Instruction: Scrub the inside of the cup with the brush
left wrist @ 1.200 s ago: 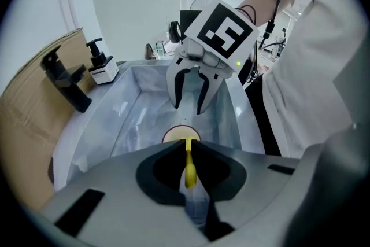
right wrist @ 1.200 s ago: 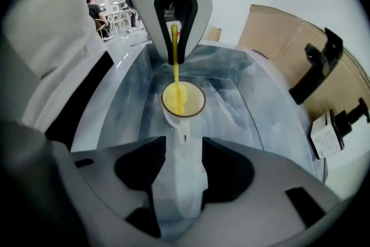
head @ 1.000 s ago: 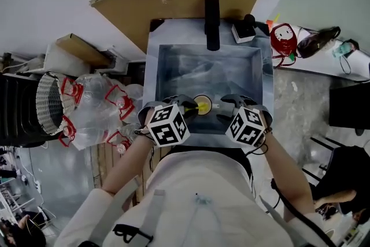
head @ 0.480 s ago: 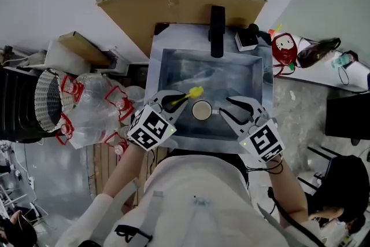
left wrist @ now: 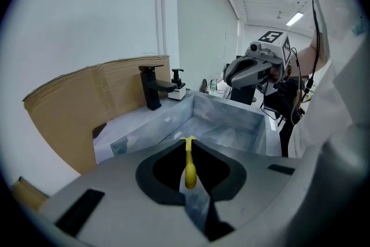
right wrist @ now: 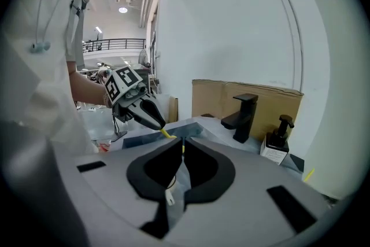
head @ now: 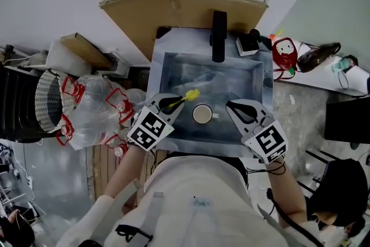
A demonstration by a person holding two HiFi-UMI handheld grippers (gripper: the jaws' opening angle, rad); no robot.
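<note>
A white cup [head: 202,114] stands upright on the floor of the grey sink [head: 245,75], its handle pointing right. My left gripper [head: 171,102] hovers just left of the cup, shut on the yellow brush [head: 191,93], whose head sticks out above the cup's far left side. In the left gripper view the brush [left wrist: 189,165] lies pinched between the jaws. My right gripper [head: 232,106] hangs right of the cup, clear of the handle. Its jaws are closing, and their tips [right wrist: 182,143] meet with nothing between them. The sink wall hides the cup in both gripper views.
A black faucet [head: 218,29] and a soap dispenser [head: 250,40] stand at the sink's far rim, backed by a brown cardboard sheet [head: 173,8]. A bag of plastic bottles [head: 98,107] lies on the left. A red-and-white object [head: 283,43] sits on the counter at the right.
The brush has come up out of the cup and moved left. The right gripper let go of the cup's handle, drew back to the right and closed.
</note>
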